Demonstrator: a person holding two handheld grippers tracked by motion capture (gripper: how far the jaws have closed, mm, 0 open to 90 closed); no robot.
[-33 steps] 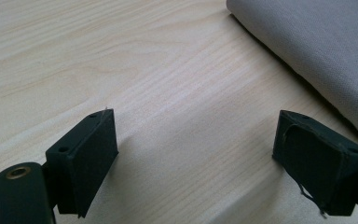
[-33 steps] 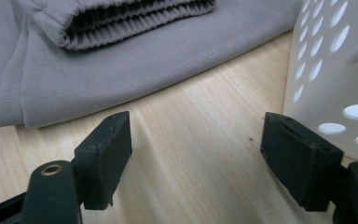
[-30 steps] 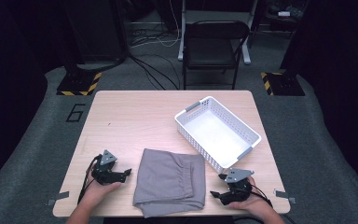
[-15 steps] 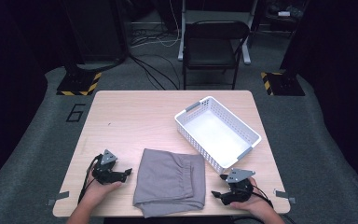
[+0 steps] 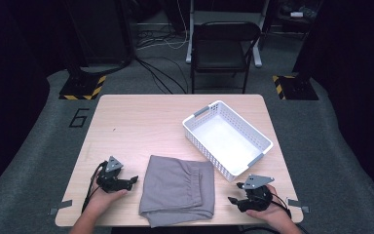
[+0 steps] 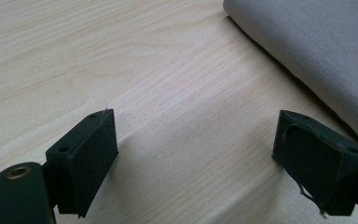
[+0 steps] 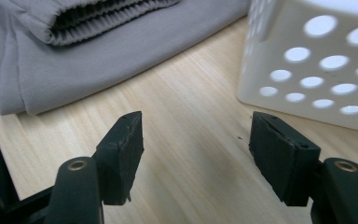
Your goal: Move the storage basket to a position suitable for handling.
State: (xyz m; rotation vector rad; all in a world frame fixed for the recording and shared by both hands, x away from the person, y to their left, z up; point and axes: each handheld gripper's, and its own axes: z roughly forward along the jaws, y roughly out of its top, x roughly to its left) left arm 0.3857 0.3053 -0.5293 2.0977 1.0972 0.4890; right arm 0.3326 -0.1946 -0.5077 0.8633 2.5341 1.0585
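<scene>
Flanking folded grey shorts [image 5: 177, 190]: left tool [image 5: 132, 180] spread, right tool [image 5: 233, 200] spread but narrowing, both empty; next, pinching the cloth's edges, basket [image 5: 226, 138] waiting at two o'clock.

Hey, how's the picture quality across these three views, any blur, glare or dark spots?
High view: the table is evenly lit, the room behind falls to near black, and the picture is soft. Left gripper view: wood grain and the grey cloth are fairly sharp; the near jaws are slightly soft. Right gripper view: the white basket glares bright and its holes glow; soft shadow lies under the jaws.
</scene>
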